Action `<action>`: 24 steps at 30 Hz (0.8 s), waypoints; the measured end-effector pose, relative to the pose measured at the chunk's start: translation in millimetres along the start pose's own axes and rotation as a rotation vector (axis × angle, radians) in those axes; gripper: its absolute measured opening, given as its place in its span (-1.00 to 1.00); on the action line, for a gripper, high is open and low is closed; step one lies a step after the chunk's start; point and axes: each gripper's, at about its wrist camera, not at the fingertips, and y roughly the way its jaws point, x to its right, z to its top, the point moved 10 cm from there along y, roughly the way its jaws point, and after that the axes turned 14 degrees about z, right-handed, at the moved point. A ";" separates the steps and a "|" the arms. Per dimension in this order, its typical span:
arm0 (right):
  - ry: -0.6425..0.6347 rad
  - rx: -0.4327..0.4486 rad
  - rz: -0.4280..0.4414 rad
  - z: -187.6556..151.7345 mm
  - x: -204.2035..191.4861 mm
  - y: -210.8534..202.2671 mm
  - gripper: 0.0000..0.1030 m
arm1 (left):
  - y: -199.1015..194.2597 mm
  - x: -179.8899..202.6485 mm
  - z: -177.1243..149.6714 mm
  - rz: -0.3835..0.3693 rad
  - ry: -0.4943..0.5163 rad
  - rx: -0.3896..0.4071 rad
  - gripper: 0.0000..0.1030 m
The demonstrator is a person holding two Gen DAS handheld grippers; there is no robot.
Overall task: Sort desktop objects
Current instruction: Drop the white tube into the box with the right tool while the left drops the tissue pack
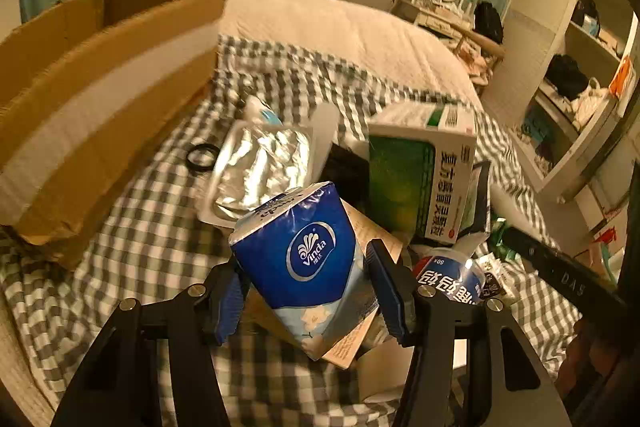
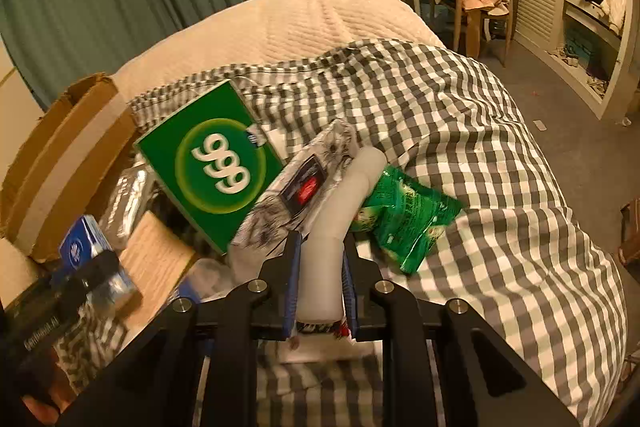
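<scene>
Left tool [image 1: 306, 291] straddles tissue pack [image 1: 298, 255]; cardboard box [image 1: 92, 107] left.

"Vinda" on blue tissue pack [image 1: 308, 255]; "999" (white) on green box [image 2: 212, 163].

Left gripper [image 1: 308, 293]: black frame, blue pads [image 1: 390, 293], jaws set wide apart. A tissue pack [image 1: 304, 267] stands between them; the right pad sits just beside its edge, the left pad is partly hidden behind it, so contact cannot be confirmed. In the right wrist view the same gripper shows as a dark blurred shape at the lower left.

Right gripper [image 2: 320, 281]: black frame, blue pads [image 2: 291, 283], jaws drawn in narrow, both pads pressed against the sides of a white tube [image 2: 326, 251]. Fingers point forward and slightly down.
</scene>
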 end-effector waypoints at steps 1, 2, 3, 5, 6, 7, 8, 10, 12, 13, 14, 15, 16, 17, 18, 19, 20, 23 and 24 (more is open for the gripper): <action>0.000 0.004 0.008 -1.1 -0.8 -2.5 -0.66 | -3.0 -2.6 1.6 -0.008 -0.008 0.000 0.13; 0.003 0.003 0.019 -4.1 -2.2 -5.7 -0.66 | -3.1 -2.2 3.1 -0.023 -0.011 -0.007 0.13; 0.009 0.000 0.020 -5.7 -1.7 -8.0 -0.66 | -6.3 -5.3 5.0 -0.028 -0.021 -0.008 0.13; 0.022 -0.007 0.023 -12.1 -1.8 -16.0 -0.66 | -14.3 -9.3 8.5 -0.027 -0.033 0.008 0.13; 0.027 -0.004 0.025 -14.0 -1.5 -21.1 -0.66 | -18.4 -10.8 10.3 -0.025 -0.032 0.015 0.13; 0.028 -0.001 0.027 -15.1 -3.2 -26.7 -0.66 | -22.8 -12.2 11.5 -0.024 -0.032 0.024 0.13; 0.025 0.003 0.031 -14.3 -7.5 -35.3 -0.66 | -28.6 -16.3 11.4 -0.028 -0.032 0.027 0.13; 0.011 0.022 0.033 -6.6 -13.2 -45.2 -0.66 | -39.8 -19.1 15.0 -0.040 -0.038 0.042 0.13; -0.014 0.036 0.028 -2.7 -25.6 -61.8 -0.66 | -49.5 -21.5 19.4 -0.049 -0.043 0.054 0.13; -0.023 0.037 0.030 -1.1 -28.9 -65.8 -0.66 | -56.0 -23.6 23.7 -0.052 -0.045 0.066 0.13; -0.037 0.039 0.036 0.7 -37.5 -73.0 -0.66 | -62.5 -26.2 29.2 -0.057 -0.046 0.081 0.13; -0.054 0.040 0.035 2.9 -45.3 -79.3 -0.66 | -68.8 -30.4 35.7 -0.059 -0.050 0.099 0.13; -0.072 0.043 0.030 5.8 -52.5 -84.7 -0.66 | -75.1 -35.4 44.0 -0.060 -0.056 0.119 0.13; -0.099 0.049 0.031 11.3 -64.1 -91.6 -0.66 | -81.3 -41.2 52.7 -0.059 -0.062 0.139 0.13; -0.119 0.056 0.036 16.0 -73.7 -97.1 -0.66 | -86.9 -47.2 60.7 -0.059 -0.067 0.157 0.13; -0.140 0.068 0.045 23.2 -86.4 -102.9 -0.66 | -93.2 -54.6 69.3 -0.056 -0.072 0.178 0.13; -0.162 0.078 0.063 30.8 -102.2 -108.6 -0.66 | -99.3 -63.4 78.7 -0.050 -0.079 0.201 0.13; -0.216 0.099 0.129 54.8 -153.9 -116.2 -0.66 | -109.9 -92.3 107.5 -0.025 -0.103 0.257 0.13; -0.230 0.103 0.148 60.6 -167.1 -116.4 -0.66 | -113.0 -104.0 116.9 -0.017 -0.117 0.275 0.13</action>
